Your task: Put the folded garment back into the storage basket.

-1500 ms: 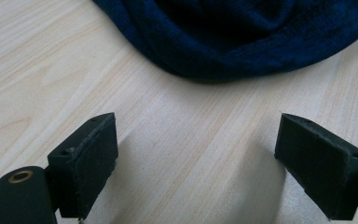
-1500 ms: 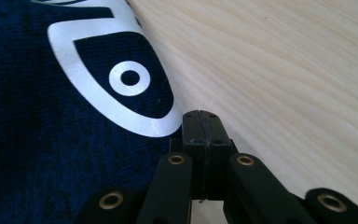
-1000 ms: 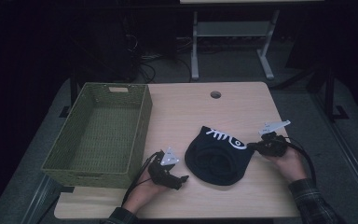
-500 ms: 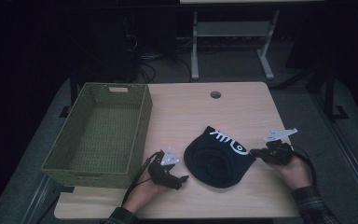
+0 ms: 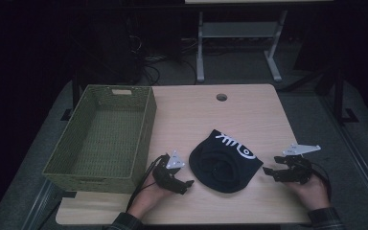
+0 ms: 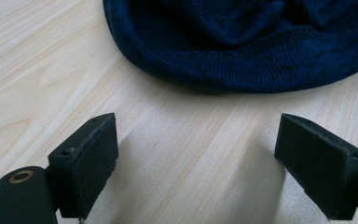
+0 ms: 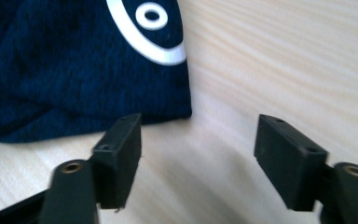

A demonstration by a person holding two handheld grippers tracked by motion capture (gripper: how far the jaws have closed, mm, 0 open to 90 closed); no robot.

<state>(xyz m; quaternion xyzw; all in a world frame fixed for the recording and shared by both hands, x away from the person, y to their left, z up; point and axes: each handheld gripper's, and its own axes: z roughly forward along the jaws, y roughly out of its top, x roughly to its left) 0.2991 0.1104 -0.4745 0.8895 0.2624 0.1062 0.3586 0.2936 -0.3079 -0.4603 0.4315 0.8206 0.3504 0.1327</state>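
A dark navy knitted beanie with a white fish-skeleton print (image 5: 225,160) lies flat on the light wooden tabletop (image 5: 206,115), toward the near edge and right of the middle. The left gripper (image 5: 182,183) rests on the tabletop just beside the beanie's left rim, near the front edge; in the left gripper view its jaws stand wide apart with bare wood between them and the ribbed hem of the beanie (image 6: 242,56) just ahead, not touched. The right gripper (image 5: 270,171) sits near the front right corner, just off the beanie's right side; in the right gripper view its jaws are also spread apart, holding nothing, with the printed edge of the beanie (image 7: 84,70) close before the left jaw. A green woven rectangular basket (image 5: 146,139) stands along the tabletop's left edge.
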